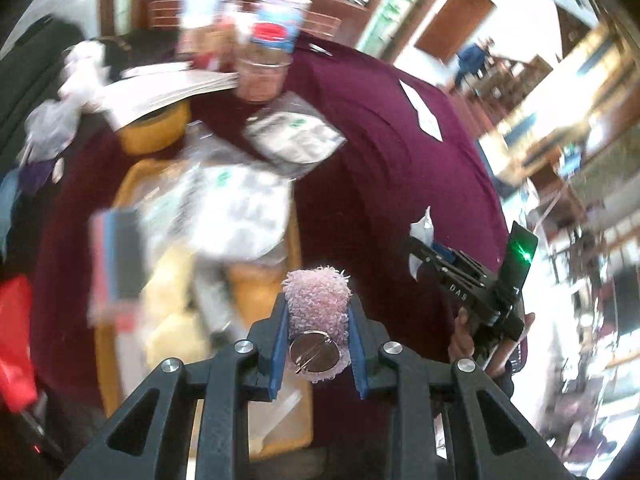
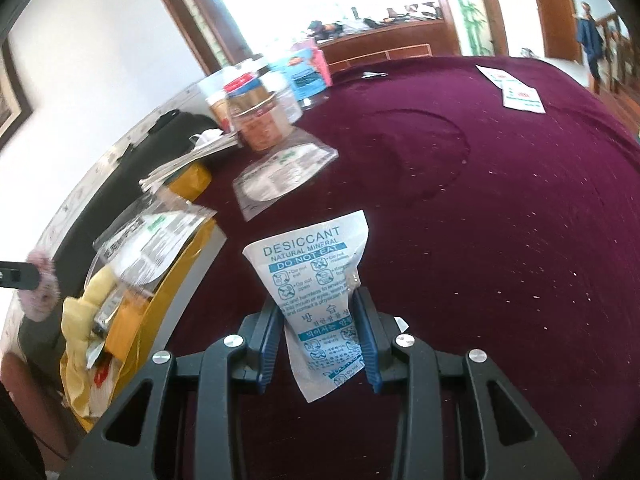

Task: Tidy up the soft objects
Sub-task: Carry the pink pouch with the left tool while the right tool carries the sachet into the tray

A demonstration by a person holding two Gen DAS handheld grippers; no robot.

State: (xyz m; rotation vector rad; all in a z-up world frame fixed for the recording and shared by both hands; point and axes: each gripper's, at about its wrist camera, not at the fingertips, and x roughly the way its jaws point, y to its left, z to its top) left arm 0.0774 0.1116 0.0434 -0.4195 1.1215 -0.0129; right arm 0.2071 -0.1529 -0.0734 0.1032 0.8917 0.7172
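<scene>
Both claws are loaded, mid-carry. The left claw (image 1: 318,344) pinches a fuzzy pink roll (image 1: 318,300) with a round metal clip, held above the yellow tray (image 1: 298,256). The right claw (image 2: 318,344) pinches a desiccant packet (image 2: 316,280) above the maroon worktop cloth (image 2: 500,220). Judged next move: lower each item into the cluttered tray and release. Jars (image 2: 256,116) and clear pouches (image 2: 280,172) crowd the worktop's far edge; room bright, wood-trimmed.
</scene>
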